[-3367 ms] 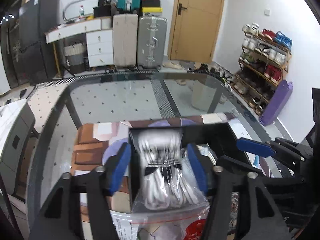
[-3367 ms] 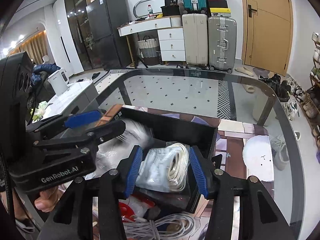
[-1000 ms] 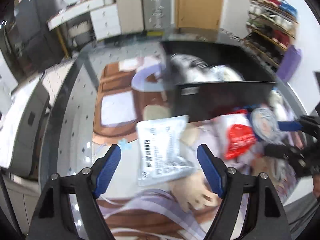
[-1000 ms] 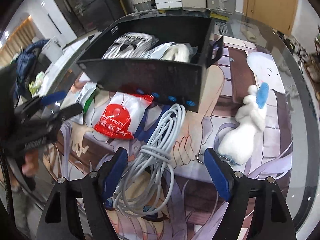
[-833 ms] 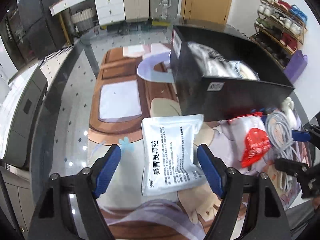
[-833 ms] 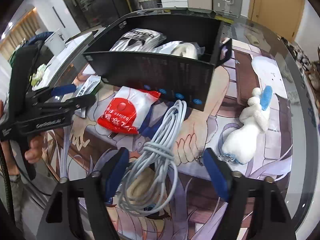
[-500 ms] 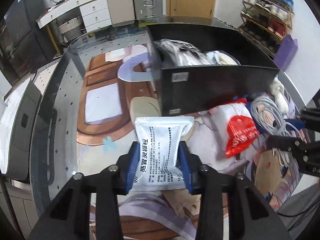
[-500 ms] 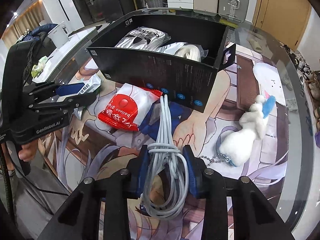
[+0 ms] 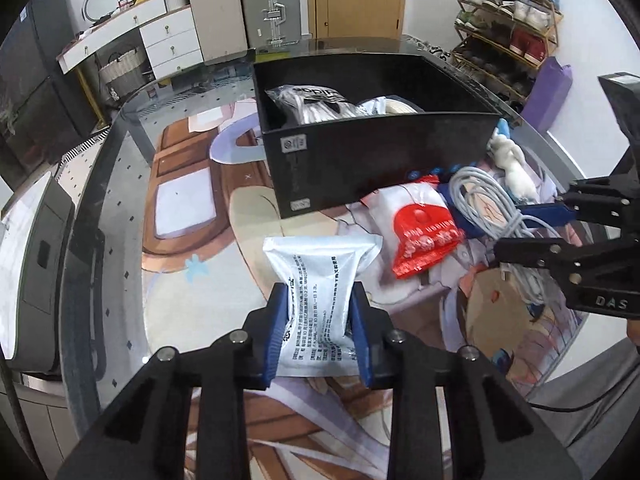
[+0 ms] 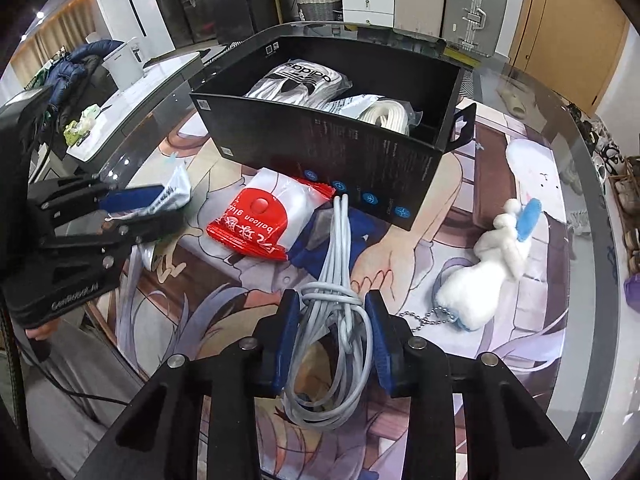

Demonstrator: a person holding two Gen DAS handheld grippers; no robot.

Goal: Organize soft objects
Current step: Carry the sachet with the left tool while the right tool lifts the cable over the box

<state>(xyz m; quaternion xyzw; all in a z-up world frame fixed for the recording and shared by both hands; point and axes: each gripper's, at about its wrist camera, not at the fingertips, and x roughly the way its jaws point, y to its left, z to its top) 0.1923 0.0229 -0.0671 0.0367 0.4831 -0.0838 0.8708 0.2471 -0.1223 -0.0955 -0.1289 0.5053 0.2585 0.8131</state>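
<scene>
My left gripper (image 9: 319, 300) is shut on a white sachet (image 9: 320, 276) printed with black text, held just above the illustrated mat. In the right wrist view the same sachet (image 10: 174, 196) shows at the left between the left gripper's blue pads. My right gripper (image 10: 332, 312) is shut on a coiled grey cable (image 10: 336, 312), which the left wrist view shows as a cable (image 9: 480, 200) at the right. The black box (image 10: 320, 144) holds a bagged white garment (image 10: 298, 80) and a bagged white cord (image 10: 386, 114).
A red and white balloon packet (image 10: 264, 216) lies in front of the box, over a blue item (image 10: 360, 232). A white plush with a bead chain (image 10: 488, 264) lies to the right. The glass table's curved edge (image 10: 592, 160) runs close by on the right.
Both grippers were open a second ago, over the sachet and the cable. Each has since closed on its item, and the left one has lifted the sachet slightly.
</scene>
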